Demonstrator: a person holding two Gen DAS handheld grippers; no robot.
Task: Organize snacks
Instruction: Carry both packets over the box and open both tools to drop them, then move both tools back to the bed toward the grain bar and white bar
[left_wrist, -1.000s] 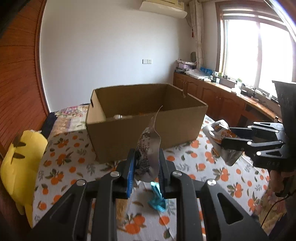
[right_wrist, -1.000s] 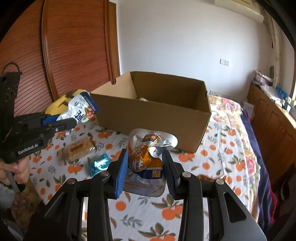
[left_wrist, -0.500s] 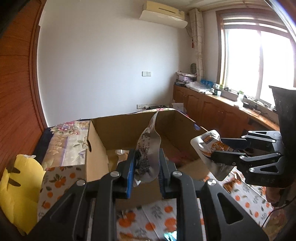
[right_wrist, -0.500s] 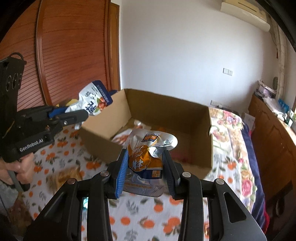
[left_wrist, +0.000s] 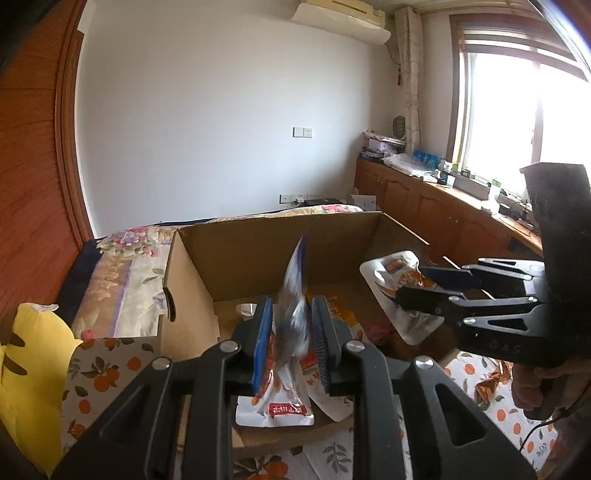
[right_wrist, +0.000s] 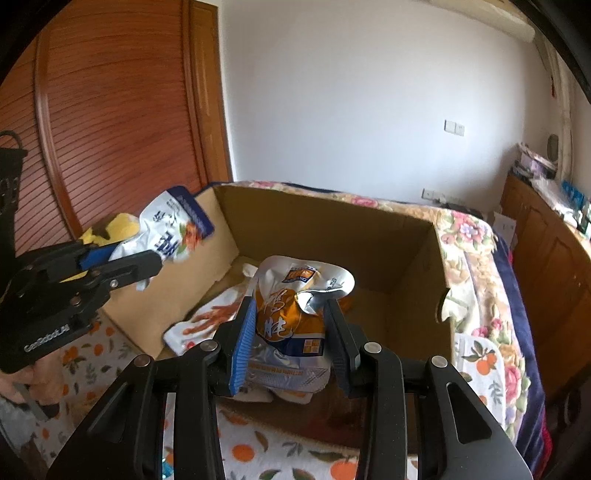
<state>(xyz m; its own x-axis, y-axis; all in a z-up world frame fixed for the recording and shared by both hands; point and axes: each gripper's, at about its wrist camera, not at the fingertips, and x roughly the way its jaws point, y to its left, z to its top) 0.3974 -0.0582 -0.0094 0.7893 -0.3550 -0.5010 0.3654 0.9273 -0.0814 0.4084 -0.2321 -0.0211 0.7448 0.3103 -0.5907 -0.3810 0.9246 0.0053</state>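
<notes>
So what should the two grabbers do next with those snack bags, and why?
Probably open and let go. The left gripper pinches a blue and white pouch, the right gripper an orange pouch, and both hang over the open cardboard box where other packets already lie.

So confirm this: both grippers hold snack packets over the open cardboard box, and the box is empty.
Not empty. The left wrist view shows packets lying on the floor of the cardboard box. The rest stands: the left gripper and right gripper each hold a packet over it.
</notes>
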